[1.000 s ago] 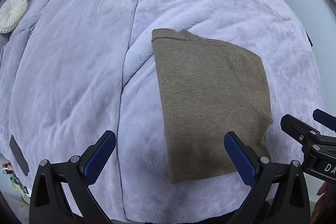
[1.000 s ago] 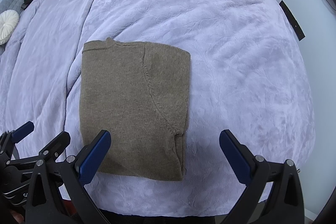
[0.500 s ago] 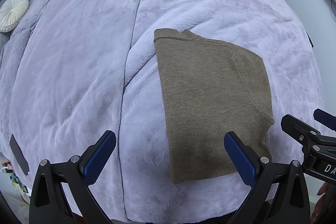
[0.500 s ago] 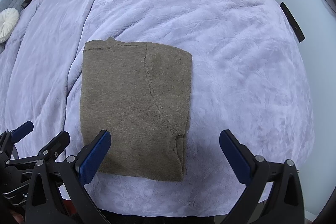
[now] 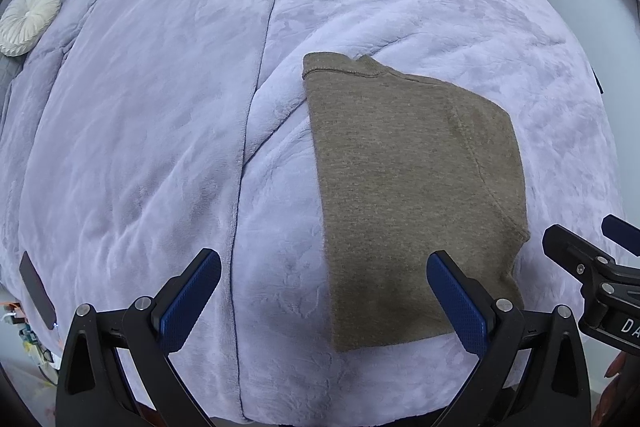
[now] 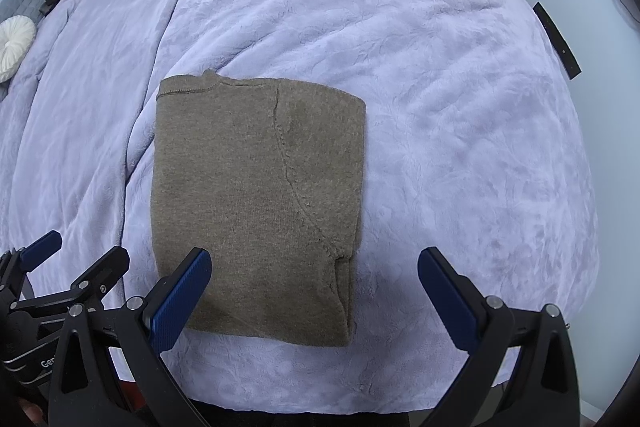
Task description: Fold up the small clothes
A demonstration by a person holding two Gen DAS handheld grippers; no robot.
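1. The folded olive-brown sweater (image 6: 256,203) lies flat on the lilac blanket (image 6: 440,107) of the bed.
2. Left claw (image 5: 322,301) gapes wide at the sweater's near-left corner, holding nothing.
3. Right claw (image 6: 314,299) likewise spread and empty, over the sweater's near-right corner.

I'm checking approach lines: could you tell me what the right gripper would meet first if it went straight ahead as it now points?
Probably the lavender blanket just right of the folded brown sweater; the right gripper is open, and depth is uncertain.

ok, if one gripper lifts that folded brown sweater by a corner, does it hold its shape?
Probably not. The brown sweater looks like soft knit in loose stacked layers, so a corner lift would likely let them droop and unfold. It looks light. Pushed, it would probably bunch rather than slide, since the plush lilac blanket looks grippy.
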